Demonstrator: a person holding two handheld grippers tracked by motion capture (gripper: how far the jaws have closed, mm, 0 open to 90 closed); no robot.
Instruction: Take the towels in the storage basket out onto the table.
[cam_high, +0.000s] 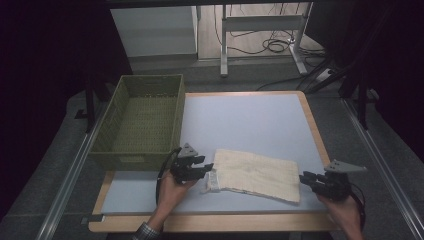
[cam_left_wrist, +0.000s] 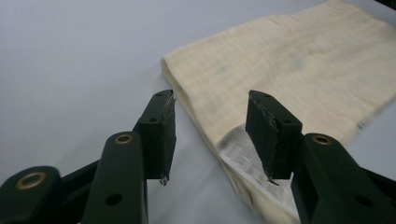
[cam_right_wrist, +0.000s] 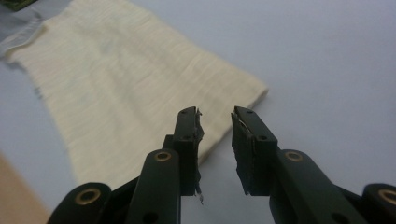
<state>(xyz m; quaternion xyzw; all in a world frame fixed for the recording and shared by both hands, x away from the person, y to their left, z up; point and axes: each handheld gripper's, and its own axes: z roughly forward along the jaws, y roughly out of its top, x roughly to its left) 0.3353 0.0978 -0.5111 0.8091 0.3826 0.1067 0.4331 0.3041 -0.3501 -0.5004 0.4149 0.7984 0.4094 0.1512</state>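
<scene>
Nearest you, your 2 hands come in over the pale wooden lip of the table (cam_high: 210, 222), each wrapped round a black, hard-edged tool topped with a grey 3-cornered plate. Your left gripper (cam_high: 206, 167) sits at the left end of the folded cloth (cam_high: 260, 174), its 2 flat, blocky pads parted with nothing pinched between them; in the left gripper view (cam_left_wrist: 212, 135) the gap lies over the cloth's thick folded corner, where a printed care label (cam_left_wrist: 243, 151) peeks out from under the layers. Your right gripper (cam_high: 303, 177) rests at the cloth's right end, jaws slightly apart and empty; in the right gripper view (cam_right_wrist: 217, 140) the gap lines up with the cloth's near edge (cam_right_wrist: 140, 93), the pads clear of the fabric.

Between your 2 tools the cloth lies flat on the smooth, matt, grey-blue tabletop (cam_high: 250, 120). It is cream, soft and finely ribbed like a waffle or gauze weave, folded into a rough rectangle slightly skewed to the table's edge, with a rounded fold on the side toward your left tool.

Beyond your left gripper, just past it and touching the tabletop's left margin, stands an olive-green woven basket (cam_high: 172, 120), rectangular, with slanted walls and a coarse plaited texture.
</scene>
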